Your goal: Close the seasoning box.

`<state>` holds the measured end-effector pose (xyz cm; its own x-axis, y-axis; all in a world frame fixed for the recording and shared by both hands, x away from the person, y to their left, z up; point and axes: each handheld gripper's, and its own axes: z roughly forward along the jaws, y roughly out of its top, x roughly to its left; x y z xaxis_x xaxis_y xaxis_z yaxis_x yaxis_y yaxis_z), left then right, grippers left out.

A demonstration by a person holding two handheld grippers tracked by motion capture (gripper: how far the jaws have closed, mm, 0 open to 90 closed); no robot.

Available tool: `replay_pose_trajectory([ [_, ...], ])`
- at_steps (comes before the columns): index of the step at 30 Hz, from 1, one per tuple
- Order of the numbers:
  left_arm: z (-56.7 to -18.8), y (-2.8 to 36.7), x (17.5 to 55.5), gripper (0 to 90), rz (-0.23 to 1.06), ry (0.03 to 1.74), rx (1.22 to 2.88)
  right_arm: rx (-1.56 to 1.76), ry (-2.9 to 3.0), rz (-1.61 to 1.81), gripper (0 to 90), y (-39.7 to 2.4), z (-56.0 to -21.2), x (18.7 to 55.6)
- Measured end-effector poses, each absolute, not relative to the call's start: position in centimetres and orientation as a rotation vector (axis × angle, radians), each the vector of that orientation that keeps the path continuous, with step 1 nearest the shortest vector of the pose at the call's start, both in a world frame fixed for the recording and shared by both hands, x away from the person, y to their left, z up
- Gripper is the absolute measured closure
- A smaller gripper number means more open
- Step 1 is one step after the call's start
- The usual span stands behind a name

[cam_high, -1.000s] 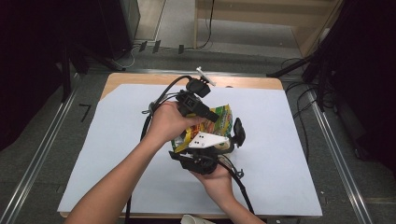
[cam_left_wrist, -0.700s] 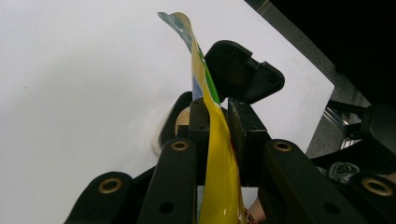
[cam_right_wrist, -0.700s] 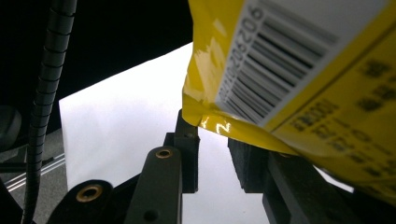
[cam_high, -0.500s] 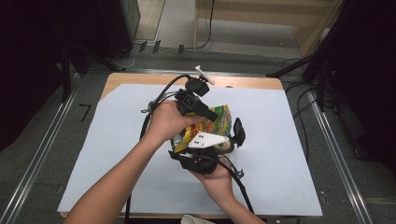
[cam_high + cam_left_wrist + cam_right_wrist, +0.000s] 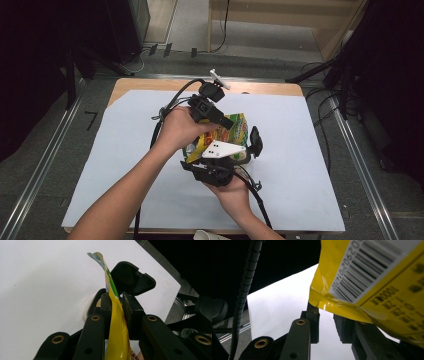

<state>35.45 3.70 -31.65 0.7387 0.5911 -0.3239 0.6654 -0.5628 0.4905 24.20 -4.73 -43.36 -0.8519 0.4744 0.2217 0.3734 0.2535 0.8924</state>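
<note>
A yellow and green snack bag [image 5: 236,128] is held up over the middle of the white sheet [image 5: 300,150]. My left gripper [image 5: 227,122] comes in from the upper left and is shut on the bag's edge; in the left gripper view the yellow foil [image 5: 117,335] runs between both pads [image 5: 128,312]. My right gripper [image 5: 239,156], with its white three-cornered plate [image 5: 222,149], sits just below the bag. In the right gripper view the bag's barcode corner [image 5: 374,277] lies over the right jaw, and bare sheet shows in the narrow gap of the right gripper [image 5: 326,312].
The sheet covers a wooden table [image 5: 270,87]. A small white object [image 5: 219,79] lies at the back edge. A pale cup rim [image 5: 210,235] shows at the near edge. Black cables [image 5: 165,115] trail from the grippers. Metal rails [image 5: 360,165] flank the table.
</note>
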Motion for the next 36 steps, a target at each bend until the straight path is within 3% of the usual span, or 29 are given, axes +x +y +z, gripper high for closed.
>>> replay_pose_trajectory([
  [36,-31.79,3.74,35.55,79.4,-0.161,0.944,2.34,0.809,2.408,1.67,77.0,-4.85,-43.47,24.3],
])
